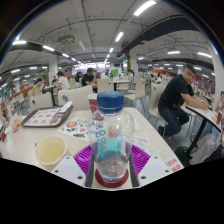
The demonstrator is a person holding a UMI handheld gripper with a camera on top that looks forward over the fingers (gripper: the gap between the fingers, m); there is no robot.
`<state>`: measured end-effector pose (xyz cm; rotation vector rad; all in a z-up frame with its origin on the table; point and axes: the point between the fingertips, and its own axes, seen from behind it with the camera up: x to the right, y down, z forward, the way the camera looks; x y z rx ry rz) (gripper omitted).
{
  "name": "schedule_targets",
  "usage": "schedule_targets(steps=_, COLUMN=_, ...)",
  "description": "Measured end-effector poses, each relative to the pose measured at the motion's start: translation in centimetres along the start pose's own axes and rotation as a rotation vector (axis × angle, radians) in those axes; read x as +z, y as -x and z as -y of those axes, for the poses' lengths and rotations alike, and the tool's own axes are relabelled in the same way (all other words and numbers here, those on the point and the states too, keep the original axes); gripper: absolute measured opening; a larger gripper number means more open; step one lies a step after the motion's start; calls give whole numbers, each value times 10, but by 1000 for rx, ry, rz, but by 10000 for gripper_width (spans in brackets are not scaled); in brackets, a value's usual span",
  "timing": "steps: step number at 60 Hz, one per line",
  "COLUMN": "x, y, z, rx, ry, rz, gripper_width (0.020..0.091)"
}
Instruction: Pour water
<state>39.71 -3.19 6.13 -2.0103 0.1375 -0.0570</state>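
A clear plastic water bottle (111, 140) with a blue cap (111, 101) stands upright on a red round coaster (111, 183) on the white table (20, 150). My gripper (111, 165) is shut on the bottle's lower body. The magenta pads (85, 158) lie against both of its sides with no gap showing. A pale cup (50, 151) with a yellowish inside stands open on the table, to the left of the fingers and a little ahead of them.
Beyond the cup lies a dark tray (45, 117), with a printed leaflet (76, 126) next to it. A seated person in black (178, 97) is at a table to the right. More people, chairs and tables fill the canteen hall behind.
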Motion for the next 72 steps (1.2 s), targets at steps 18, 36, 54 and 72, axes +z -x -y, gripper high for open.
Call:
schedule_targets(steps=18, x=-56, y=-5, z=-17, rx=-39, ry=195, rz=-11, gripper_width=855)
schedule_targets(steps=36, x=-162, y=33, z=-28, rx=-102, ry=320, rz=24, gripper_width=853)
schedule_targets(steps=54, x=-190, y=67, z=-21, rx=-108, ry=318, rz=64, gripper_width=852)
schedule_targets(steps=72, x=-187, y=76, z=-22, rx=-138, ry=320, rz=87, gripper_width=856)
